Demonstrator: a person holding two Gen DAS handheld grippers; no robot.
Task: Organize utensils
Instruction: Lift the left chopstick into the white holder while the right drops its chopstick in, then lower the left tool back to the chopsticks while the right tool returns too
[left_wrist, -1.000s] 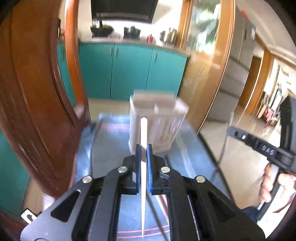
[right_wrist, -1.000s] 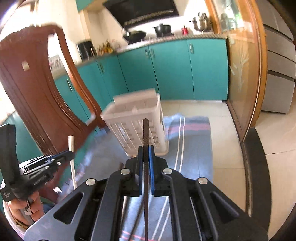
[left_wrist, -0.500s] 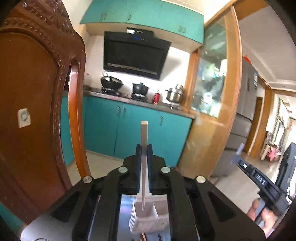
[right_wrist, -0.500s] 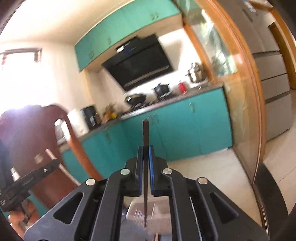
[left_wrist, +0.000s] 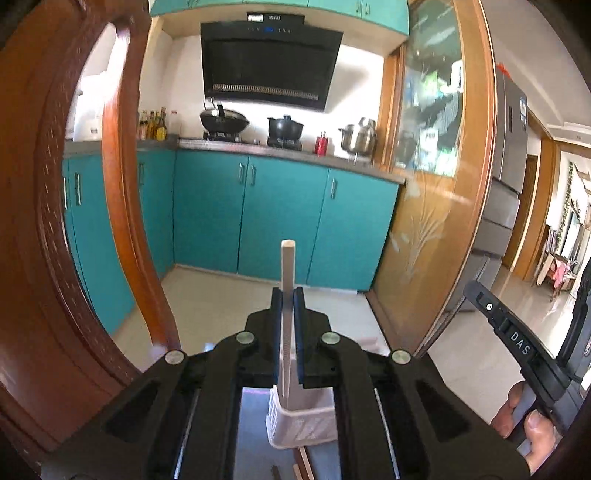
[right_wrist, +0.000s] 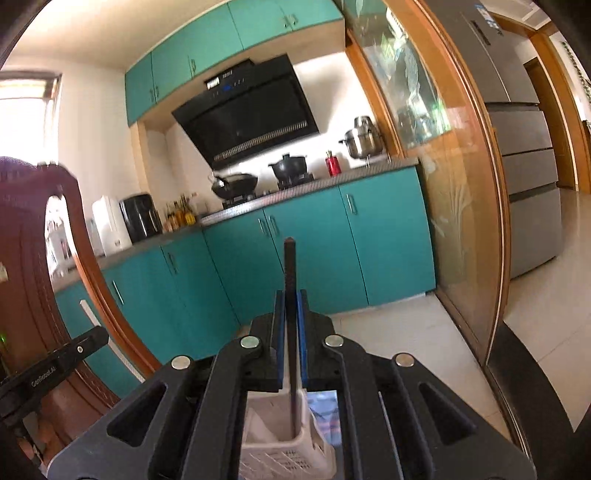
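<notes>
Now, mind the white basket (left_wrist: 301, 424) first: it sits below and just ahead of both sets of jaws, and you see only part of its rim between the black arms, so you are lowering half blind. My worry is that a tip lands on the rim or a divider instead of a slot, and that the light basket then tips or skids on the striped cloth (right_wrist: 325, 402) under it. The dark chopstick (right_wrist: 291, 332) looks to have its lower end already inside the basket; whether it touches bottom I cannot tell.

Your left gripper (left_wrist: 288, 332) has its jaws pressed onto the white chopstick (left_wrist: 287, 317), pinching it near the middle. Its long axis runs straight up and down between the jaws, blunt end up above them, thin end down toward the basket's near compartment. Your right gripper (right_wrist: 291, 336) pinches the dark chopstick the same way, upright, top end above the jaws.

Both sticks are thin and smooth, so a slack pinch would likely let one slide or swing off vertical. Loose sticks (left_wrist: 303, 461) lie on the tabletop below the jaws; snagging them is a lesser risk.
</notes>
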